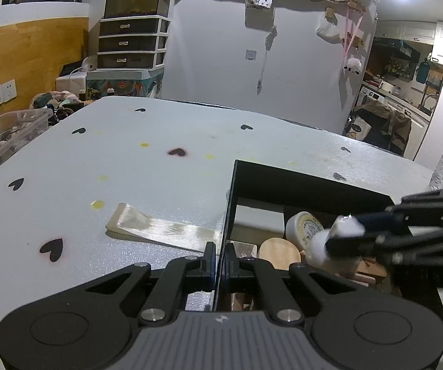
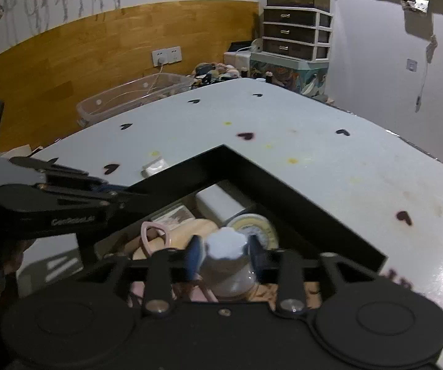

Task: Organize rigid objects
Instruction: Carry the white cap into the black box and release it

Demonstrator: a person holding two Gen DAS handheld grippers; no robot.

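The pale surface (image 1: 129, 160), dotted with dark heart marks and yellowish spots, carries one black open box (image 2: 252, 172); its near side is cut off behind the gripper bodies in both views. Inside lie a white rectangular block (image 2: 221, 203), one round yellow-rimmed tin (image 2: 254, 226), a tan wooden piece (image 1: 278, 248) and a pink loop (image 2: 155, 231), with more below too crowded and dim to make out. One flat clear packet (image 1: 159, 226) lies on the surface just left of the box.

The left hand-held gripper (image 1: 218, 259) is clamped tight on the box's left wall. The right hand-held gripper (image 2: 224, 254) is over the box, jaws partly apart with a small jar (image 2: 227, 265) between them, white faceted cap, clear body; whether the pads press it cannot be told through blur.
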